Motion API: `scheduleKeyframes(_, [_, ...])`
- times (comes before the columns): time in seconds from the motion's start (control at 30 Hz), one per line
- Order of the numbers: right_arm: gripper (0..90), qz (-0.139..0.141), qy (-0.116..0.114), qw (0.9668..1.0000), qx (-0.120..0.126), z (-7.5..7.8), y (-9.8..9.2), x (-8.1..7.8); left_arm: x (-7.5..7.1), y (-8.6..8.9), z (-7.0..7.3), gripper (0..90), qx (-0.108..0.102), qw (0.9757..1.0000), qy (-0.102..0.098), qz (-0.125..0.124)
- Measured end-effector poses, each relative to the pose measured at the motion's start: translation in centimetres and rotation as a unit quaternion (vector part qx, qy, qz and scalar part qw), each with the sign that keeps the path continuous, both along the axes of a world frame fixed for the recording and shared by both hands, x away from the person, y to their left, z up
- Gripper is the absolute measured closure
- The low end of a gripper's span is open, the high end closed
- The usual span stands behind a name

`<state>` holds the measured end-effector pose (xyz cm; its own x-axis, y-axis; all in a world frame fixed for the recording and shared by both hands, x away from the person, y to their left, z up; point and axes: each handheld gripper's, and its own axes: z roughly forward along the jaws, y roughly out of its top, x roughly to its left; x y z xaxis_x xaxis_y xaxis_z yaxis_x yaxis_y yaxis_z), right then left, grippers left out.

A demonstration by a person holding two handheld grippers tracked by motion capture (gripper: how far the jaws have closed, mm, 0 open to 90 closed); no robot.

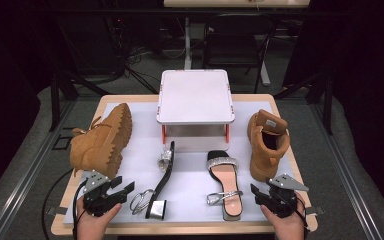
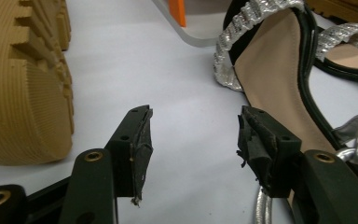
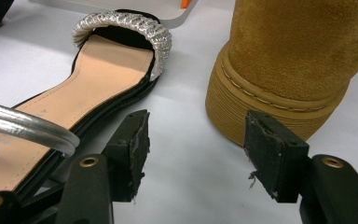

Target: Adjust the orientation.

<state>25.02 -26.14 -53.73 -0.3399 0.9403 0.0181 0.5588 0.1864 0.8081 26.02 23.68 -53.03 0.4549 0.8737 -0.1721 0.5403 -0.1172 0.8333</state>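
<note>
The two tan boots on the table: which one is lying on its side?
The left boot, beside the left tongs, lies on its side, its ridged sole facing the middle. The right boot stands upright, its opening facing up.

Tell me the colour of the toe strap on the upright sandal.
Silver, glittery toe strap; clearest in the right gripper view.

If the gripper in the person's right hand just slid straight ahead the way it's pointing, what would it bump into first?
Probably the upright tan boot. The right gripper has open jaws over bare white mat; the boot's heel lies just ahead of the right-hand jaw. The flat sandal passes alongside. Depth is uncertain.
</note>
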Motion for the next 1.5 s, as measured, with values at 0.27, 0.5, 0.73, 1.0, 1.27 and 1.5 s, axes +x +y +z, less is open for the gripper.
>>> scheduleKeyframes(0.27, [40.7,0.001,-0.001,1.0000,-0.003,-0.1,0.1,0.0,-0.5,-0.5,0.6,44.9,-0.003,0.9999,-0.002,-0.012])
scheduleKeyframes(0.5, [45.4,0.005,-0.027,0.9996,0.009,0.3,0.1,-0.4,-0.8,-0.8,0.9,45.3,-0.003,0.9998,0.000,-0.021])
scheduleKeyframes(0.73, [48.6,-0.007,-0.038,0.9991,0.017,0.5,0.2,-0.5,-0.9,-1.2,1.3,45.2,-0.002,0.9995,-0.007,-0.030])
scheduleKeyframes(1.0, [49.6,-0.008,-0.036,0.9989,0.028,0.5,0.0,-0.5,-1.2,-1.8,1.7,45.1,-0.004,0.9991,-0.010,-0.040])
scheduleKeyframes(1.27, [48.9,-0.009,-0.033,0.9991,0.024,0.6,0.0,-0.5,-1.4,-2.3,2.1,45.4,-0.004,0.9987,-0.010,-0.049])
scheduleKeyframes(1.5, [49.0,-0.009,-0.031,0.9993,0.020,0.7,0.1,-0.5,-1.6,-3.0,2.8,46.0,-0.008,0.9978,-0.013,-0.064])
